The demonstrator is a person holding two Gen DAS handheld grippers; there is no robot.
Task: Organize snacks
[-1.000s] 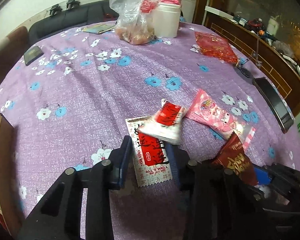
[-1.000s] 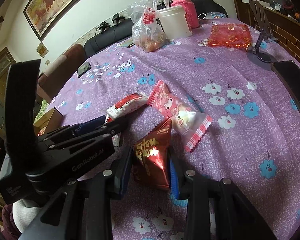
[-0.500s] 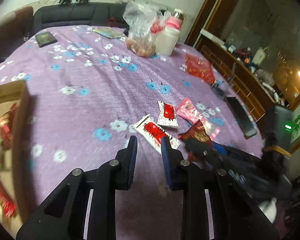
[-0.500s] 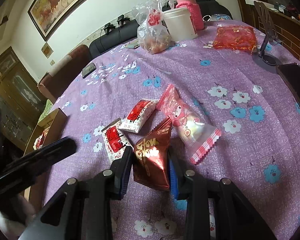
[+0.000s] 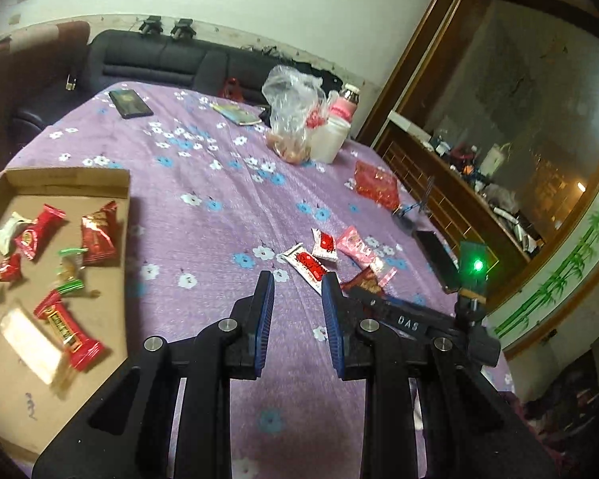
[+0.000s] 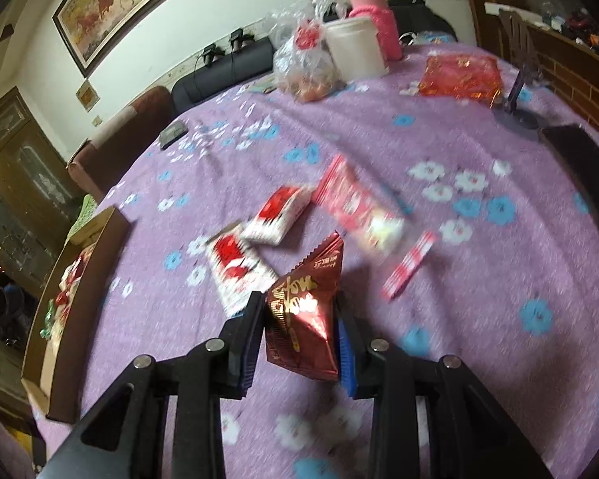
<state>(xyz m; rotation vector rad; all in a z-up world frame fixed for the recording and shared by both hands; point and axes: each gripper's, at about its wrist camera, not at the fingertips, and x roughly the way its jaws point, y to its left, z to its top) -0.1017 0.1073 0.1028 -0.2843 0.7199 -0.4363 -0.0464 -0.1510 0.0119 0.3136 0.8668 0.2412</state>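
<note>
Snacks are spread over a purple flowered tablecloth [image 6: 479,279], and nearest, a dark red foil packet [image 6: 305,319] with gold lettering too distorted to read is pinched in the right gripper [image 6: 299,339]. The left gripper [image 5: 297,319], marked "DAS" behind, is seen nearly closed, nothing between its jaws. Beyond lie red-and-white sachets [image 5: 309,267], a pink packet [image 5: 357,249] and a cardboard tray [image 5: 123,215] of sweets.
</note>
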